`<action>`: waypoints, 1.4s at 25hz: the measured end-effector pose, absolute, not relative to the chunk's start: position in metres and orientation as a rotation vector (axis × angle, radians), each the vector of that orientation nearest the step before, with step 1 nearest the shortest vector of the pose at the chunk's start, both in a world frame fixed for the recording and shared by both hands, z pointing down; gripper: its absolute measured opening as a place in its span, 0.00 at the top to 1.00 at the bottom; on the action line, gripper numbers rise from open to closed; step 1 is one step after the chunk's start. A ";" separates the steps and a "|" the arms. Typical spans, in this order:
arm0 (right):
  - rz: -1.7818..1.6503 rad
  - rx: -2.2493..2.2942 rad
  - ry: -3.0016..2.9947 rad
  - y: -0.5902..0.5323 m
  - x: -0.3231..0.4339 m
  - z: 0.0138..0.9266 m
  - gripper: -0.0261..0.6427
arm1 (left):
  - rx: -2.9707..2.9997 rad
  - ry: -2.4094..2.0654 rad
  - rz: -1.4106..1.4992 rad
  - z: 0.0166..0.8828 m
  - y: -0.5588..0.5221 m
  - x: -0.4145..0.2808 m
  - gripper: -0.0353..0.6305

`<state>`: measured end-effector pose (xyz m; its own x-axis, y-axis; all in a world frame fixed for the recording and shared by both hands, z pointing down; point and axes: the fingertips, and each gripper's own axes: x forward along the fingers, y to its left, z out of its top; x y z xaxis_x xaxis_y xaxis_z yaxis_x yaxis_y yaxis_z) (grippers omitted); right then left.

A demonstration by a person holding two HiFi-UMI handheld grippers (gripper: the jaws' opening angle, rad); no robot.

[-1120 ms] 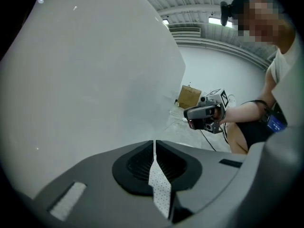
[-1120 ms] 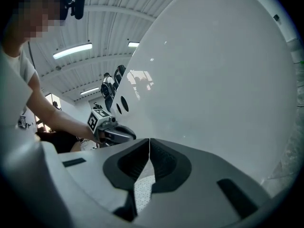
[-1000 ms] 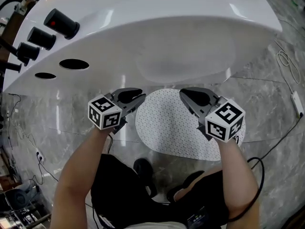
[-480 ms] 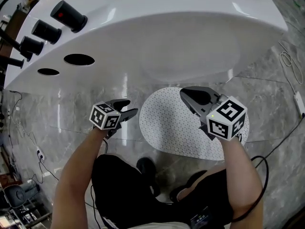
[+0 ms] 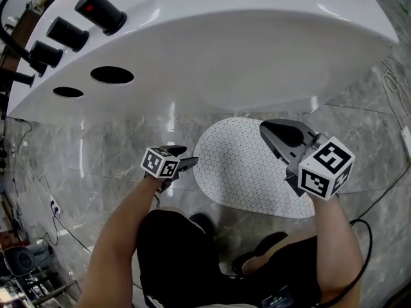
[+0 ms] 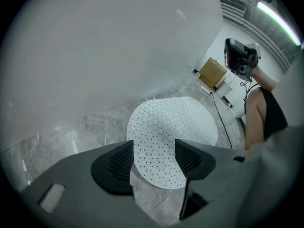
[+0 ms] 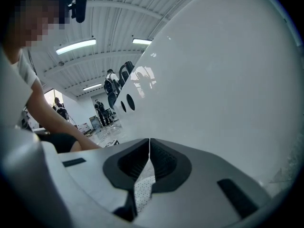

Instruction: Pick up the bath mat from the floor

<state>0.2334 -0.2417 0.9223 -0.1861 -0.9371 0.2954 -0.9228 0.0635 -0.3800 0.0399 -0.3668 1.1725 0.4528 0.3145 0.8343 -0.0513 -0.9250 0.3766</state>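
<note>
The bath mat point(image 5: 247, 165) is a white oval with small dark dots, lying flat on the grey marble floor beside the tub. My left gripper point(image 5: 186, 158) is low at the mat's left end. In the left gripper view the mat point(image 6: 168, 127) shows between the jaws of the left gripper point(image 6: 154, 158), which are opening, and the pads do not press on it. My right gripper point(image 5: 277, 133) hovers over the mat's right half. In the right gripper view the right gripper point(image 7: 149, 146) has its tips together, and a strip of mat point(image 7: 142, 191) shows behind them.
A large white bathtub point(image 5: 225, 43) fills the far side, with black fittings point(image 5: 99, 10) and two holes point(image 5: 111, 76) on its rim. A white cable point(image 5: 385, 82) lies on the floor at the right. The person's feet point(image 5: 205, 226) stand just behind the mat.
My left gripper has dropped toward the floor and moved right to the mat's left end, and its jaws have spread. The right gripper has drifted slightly right.
</note>
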 end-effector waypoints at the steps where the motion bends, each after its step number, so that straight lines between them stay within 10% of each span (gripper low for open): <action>1: -0.771 -1.988 2.271 -0.241 0.232 0.921 0.95 | 2.349 0.218 1.487 1.179 -0.366 0.038 0.53; 35: -0.814 -1.998 2.170 -0.226 0.253 0.924 0.95 | 2.349 0.018 1.555 1.277 -0.374 0.034 0.64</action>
